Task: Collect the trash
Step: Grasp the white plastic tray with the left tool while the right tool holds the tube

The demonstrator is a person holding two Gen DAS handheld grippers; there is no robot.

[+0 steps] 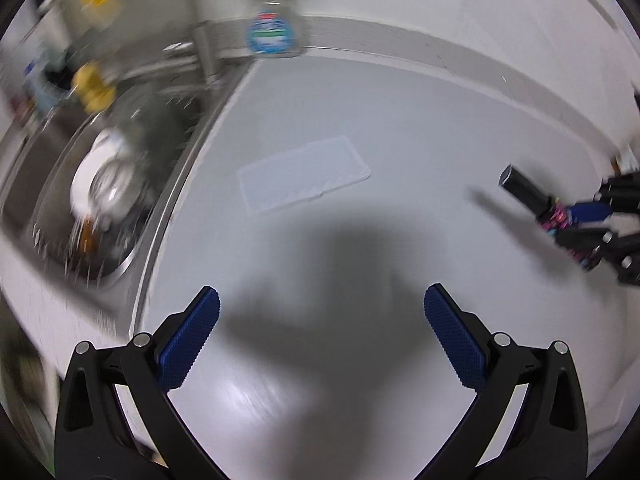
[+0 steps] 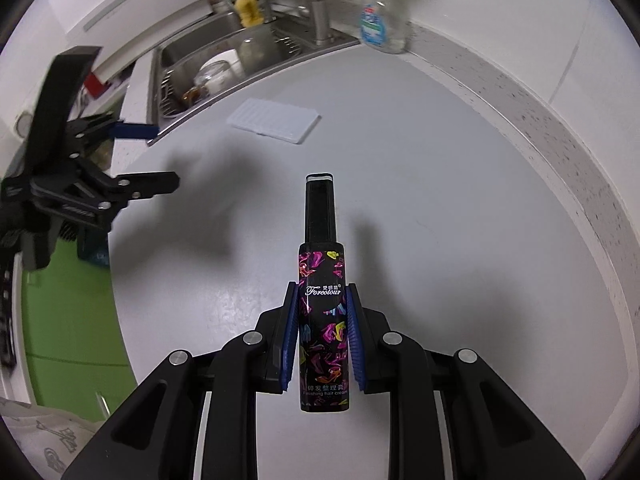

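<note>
My right gripper (image 2: pixel 322 292) is shut on a black hair-cream tube (image 2: pixel 323 320) with pink and yellow print, held above the white counter, cap pointing away. The tube and right gripper also show in the left wrist view (image 1: pixel 532 196) at the far right. A flat white plastic tray (image 2: pixel 274 120) lies on the counter near the sink; it shows in the left wrist view (image 1: pixel 304 172) ahead of my left gripper (image 1: pixel 320 300). My left gripper is open and empty above the counter, and shows in the right wrist view (image 2: pixel 140 156) at the left.
A steel sink (image 2: pixel 216 64) with dishes sits at the back left, also in the left wrist view (image 1: pixel 116 200). A clear soap bottle (image 2: pixel 380 20) stands at the back wall by the faucet (image 2: pixel 320 20). A yellow sponge (image 2: pixel 250 10) sits behind the sink. The counter edge drops to a green floor (image 2: pixel 68 312) on the left.
</note>
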